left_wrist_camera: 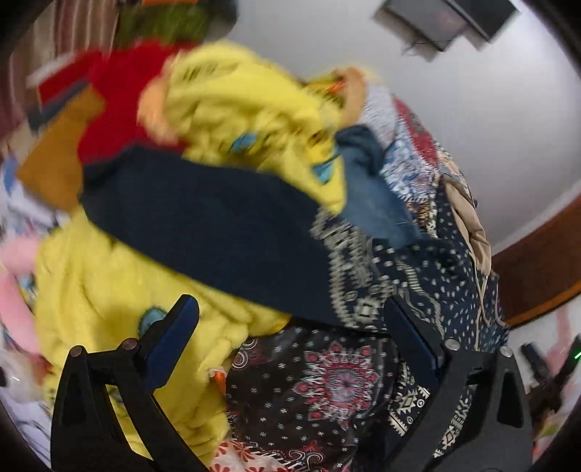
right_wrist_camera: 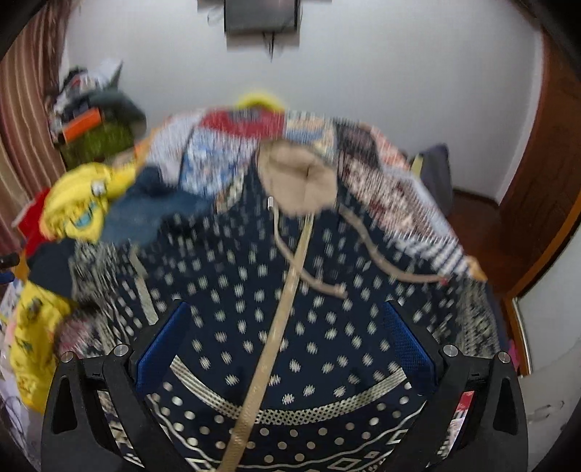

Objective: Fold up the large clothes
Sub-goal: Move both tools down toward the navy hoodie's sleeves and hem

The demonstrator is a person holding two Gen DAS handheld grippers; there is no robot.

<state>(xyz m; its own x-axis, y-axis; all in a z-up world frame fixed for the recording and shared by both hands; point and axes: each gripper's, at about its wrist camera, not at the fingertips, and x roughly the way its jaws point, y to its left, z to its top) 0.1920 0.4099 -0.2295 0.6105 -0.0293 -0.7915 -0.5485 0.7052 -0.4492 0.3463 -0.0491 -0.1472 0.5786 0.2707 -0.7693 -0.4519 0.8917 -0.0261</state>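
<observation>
A large navy hooded garment with white dots and a beige zipper strip lies spread on the pile; its beige-lined hood is at the far end. It also shows at the right of the left wrist view. My right gripper is open just above it, fingers on either side of the zipper strip. My left gripper is open over a dark floral cloth and a yellow fleece garment, holding nothing. Both views are motion-blurred.
A heap of clothes surrounds this: a plain navy piece, red cloth, blue denim, patterned fabrics. A white wall with a dark mounted screen is behind. A wooden door stands at the right.
</observation>
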